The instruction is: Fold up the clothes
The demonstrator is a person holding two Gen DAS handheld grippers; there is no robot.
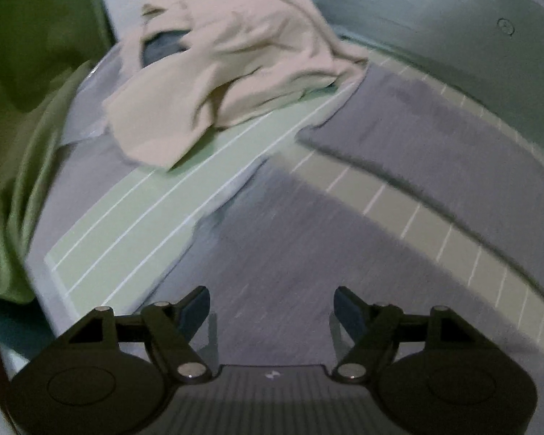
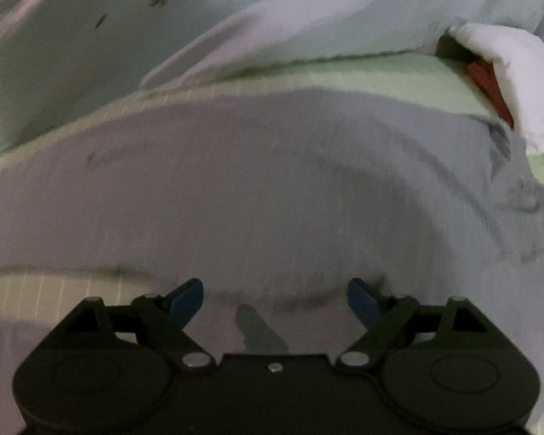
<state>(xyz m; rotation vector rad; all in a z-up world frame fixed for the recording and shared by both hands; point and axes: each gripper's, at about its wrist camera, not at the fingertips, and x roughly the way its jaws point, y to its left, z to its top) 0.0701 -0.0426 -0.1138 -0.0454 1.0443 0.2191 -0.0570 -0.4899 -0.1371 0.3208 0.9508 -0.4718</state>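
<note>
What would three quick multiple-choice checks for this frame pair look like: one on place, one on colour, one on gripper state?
1. Where does the crumpled beige garment lie in the left wrist view?
A. between the left gripper's fingers
B. beyond the gripper, on the green white-striped sheet
C. on the floor

2. What colour is the flat cloth under the right gripper?
A. grey
B. red
C. yellow

3. How do the left gripper's jaws stand?
A. shut on the cloth
B. shut on nothing
C. open, holding nothing

Answers: 1 B, the garment sits far ahead on the striped sheet; 2 A, grey fabric fills the right wrist view; 3 C, the blue pads stand wide apart with only cloth below them.
</note>
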